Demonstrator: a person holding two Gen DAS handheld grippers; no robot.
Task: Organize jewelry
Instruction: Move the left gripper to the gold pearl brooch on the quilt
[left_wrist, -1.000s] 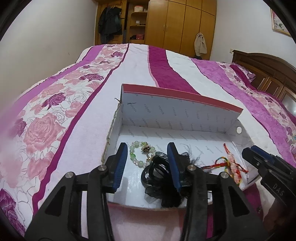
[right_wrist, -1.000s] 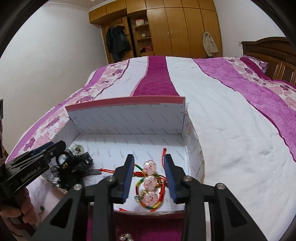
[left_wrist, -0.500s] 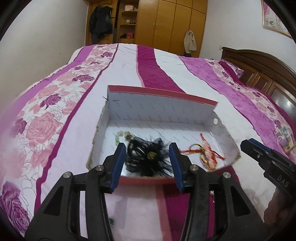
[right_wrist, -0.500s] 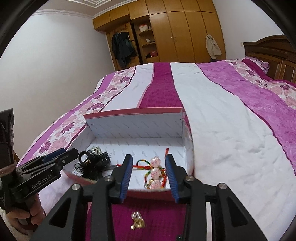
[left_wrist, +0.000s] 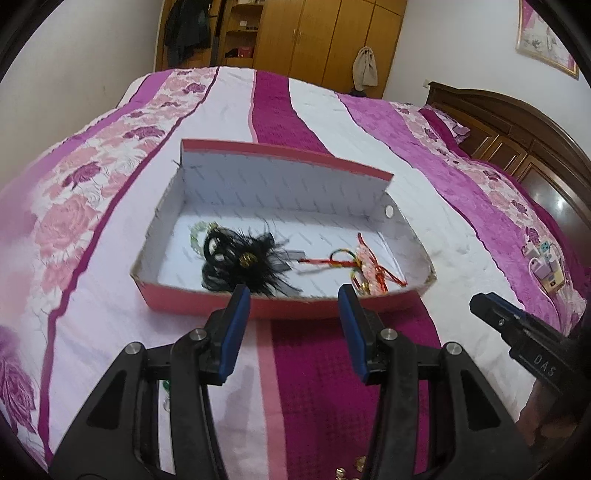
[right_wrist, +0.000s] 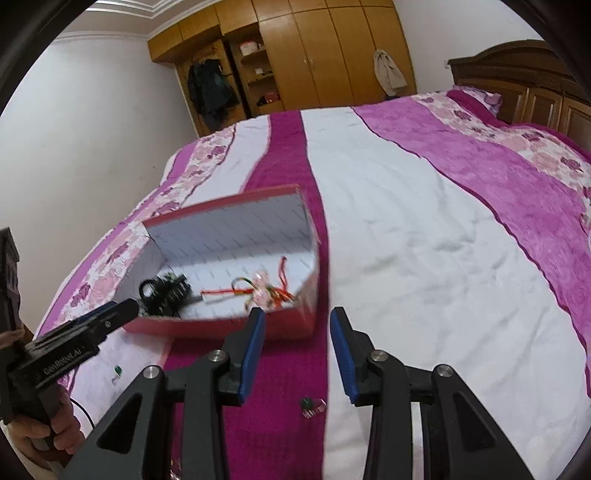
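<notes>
I have both grippers clear of the box (left_wrist: 207, 302) on the bed (right_wrist: 424, 280), the left gripper (left_wrist: 293, 325) and right gripper (right_wrist: 297, 347) each with jaws spread and nothing between them. The black hair tie (left_wrist: 240, 258) and the red cord bracelet (left_wrist: 364, 264) lie inside the box, so I judge I am between items, going for the loose pieces on the cover: a green earring (right_wrist: 312, 404) just ahead of my right jaws and another (right_wrist: 117, 371) nearer the left gripper. Next I need to tip down over one small piece and pinch it cleanly off the soft fabric.
</notes>
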